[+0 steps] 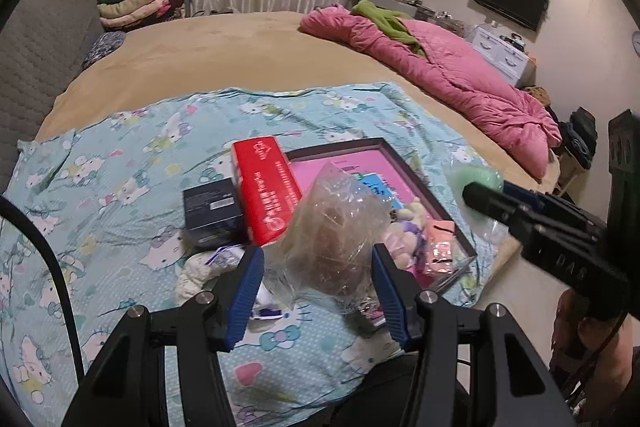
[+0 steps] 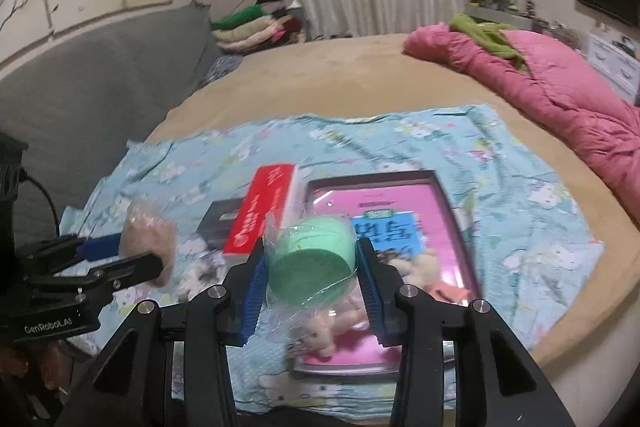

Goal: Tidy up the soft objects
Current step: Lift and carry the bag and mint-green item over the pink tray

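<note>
My left gripper (image 1: pixel 318 267) is shut on a clear plastic bag with a brown soft thing inside (image 1: pixel 336 227), held above the Hello Kitty sheet (image 1: pixel 120 187); it also shows in the right wrist view (image 2: pixel 148 243). My right gripper (image 2: pixel 310 259) is shut on a green round sponge in clear wrap (image 2: pixel 310 255), held above the pink tray (image 2: pixel 448 227). The sponge also shows in the left wrist view (image 1: pixel 476 175). Small plush toys (image 1: pixel 408 231) and a pink packet (image 1: pixel 440 243) lie in the tray (image 1: pixel 400 155). A white fluffy item (image 1: pixel 196 271) lies on the sheet.
A red box (image 1: pixel 266 191) and a black box (image 1: pixel 212 211) lie left of the tray. A pink quilt (image 1: pixel 460 79) with a green cloth (image 1: pixel 388 19) lies at the bed's right. Folded blankets (image 1: pixel 136 3) are stacked at the back left. A grey headboard (image 1: pixel 36 59) is at left.
</note>
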`<action>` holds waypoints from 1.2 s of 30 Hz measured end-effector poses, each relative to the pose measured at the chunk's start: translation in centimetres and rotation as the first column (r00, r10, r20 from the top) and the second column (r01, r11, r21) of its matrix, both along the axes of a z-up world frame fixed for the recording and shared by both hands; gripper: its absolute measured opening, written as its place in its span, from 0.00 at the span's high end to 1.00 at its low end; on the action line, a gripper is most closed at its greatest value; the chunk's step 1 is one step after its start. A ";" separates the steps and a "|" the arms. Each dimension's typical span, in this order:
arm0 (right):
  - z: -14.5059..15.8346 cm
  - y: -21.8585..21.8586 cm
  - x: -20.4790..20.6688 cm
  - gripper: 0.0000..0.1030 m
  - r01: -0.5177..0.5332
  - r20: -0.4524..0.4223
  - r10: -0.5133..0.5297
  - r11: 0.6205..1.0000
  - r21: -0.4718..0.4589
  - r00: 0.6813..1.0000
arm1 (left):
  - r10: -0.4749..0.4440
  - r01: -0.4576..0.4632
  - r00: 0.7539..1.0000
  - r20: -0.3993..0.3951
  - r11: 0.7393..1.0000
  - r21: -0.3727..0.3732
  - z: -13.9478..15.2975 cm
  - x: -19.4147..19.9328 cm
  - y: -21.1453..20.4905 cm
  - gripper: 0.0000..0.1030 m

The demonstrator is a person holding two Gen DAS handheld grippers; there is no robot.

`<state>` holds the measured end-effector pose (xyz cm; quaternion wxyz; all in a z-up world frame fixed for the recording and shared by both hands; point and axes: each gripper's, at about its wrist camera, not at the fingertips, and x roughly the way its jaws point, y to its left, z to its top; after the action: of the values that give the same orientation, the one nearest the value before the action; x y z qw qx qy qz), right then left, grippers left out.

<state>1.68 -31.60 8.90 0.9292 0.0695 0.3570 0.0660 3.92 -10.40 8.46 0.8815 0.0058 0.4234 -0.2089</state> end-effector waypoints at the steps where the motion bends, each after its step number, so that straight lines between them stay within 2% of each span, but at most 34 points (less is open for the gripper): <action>1: 0.2 -0.5 -0.1 0.57 0.009 0.004 -0.009 1.000 0.000 1.000 | -0.009 0.009 1.000 0.001 1.000 -0.001 0.1 -0.1 -0.4 0.47; 10: 1.2 -3.7 -1.7 0.57 0.073 0.033 -0.074 0.997 0.013 0.997 | -0.081 0.081 0.997 -0.006 0.997 0.001 0.1 -0.6 -4.5 0.47; 23: -0.1 -4.8 -1.9 0.57 0.083 0.015 -0.083 0.996 0.027 0.996 | -0.150 0.151 0.987 -0.049 0.988 0.011 -2.1 -1.0 -8.6 0.47; 36: -3.3 -6.6 -1.3 0.57 0.100 -0.033 -0.099 0.994 0.034 0.995 | -0.177 0.185 0.974 -0.138 0.982 0.043 -6.5 0.0 -11.4 0.47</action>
<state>0.37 -38.21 5.57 0.9243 0.1045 0.3662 0.0249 3.96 -21.75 1.91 0.8280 0.0547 0.4847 -0.2765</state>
